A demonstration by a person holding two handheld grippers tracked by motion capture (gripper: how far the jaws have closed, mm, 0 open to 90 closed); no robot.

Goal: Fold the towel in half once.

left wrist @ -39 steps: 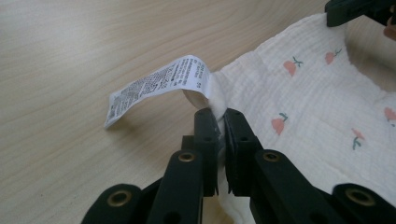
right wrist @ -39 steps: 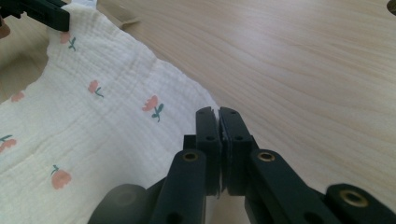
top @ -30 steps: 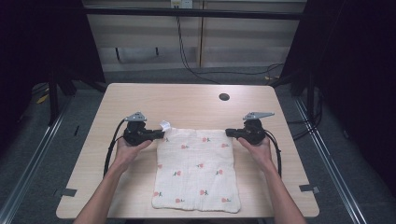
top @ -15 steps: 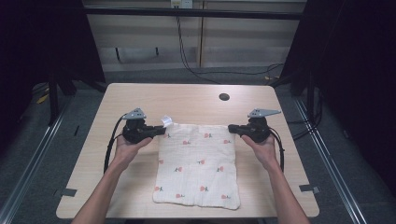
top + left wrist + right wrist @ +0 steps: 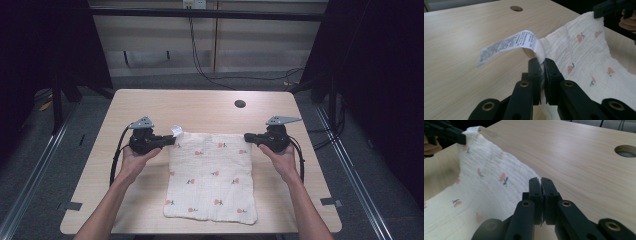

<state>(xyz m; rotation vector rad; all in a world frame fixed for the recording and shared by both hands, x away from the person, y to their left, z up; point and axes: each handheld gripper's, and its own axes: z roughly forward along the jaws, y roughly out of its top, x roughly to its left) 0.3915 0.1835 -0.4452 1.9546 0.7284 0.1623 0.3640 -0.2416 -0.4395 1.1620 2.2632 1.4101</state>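
A white cloth [image 5: 211,176] printed with small red flowers lies on the pale wooden worktop [image 5: 200,107], its two far corners lifted. The left claw [image 5: 171,140] is clenched on the far left corner, beside a white care label [image 5: 507,45] that sticks out sideways; the label carries fine grey print too small and blurred to read. The right claw [image 5: 247,137] is clenched on the far right corner. The edge between them hangs in a shallow sag. A round hole [image 5: 240,104] sits farther back in the worktop.
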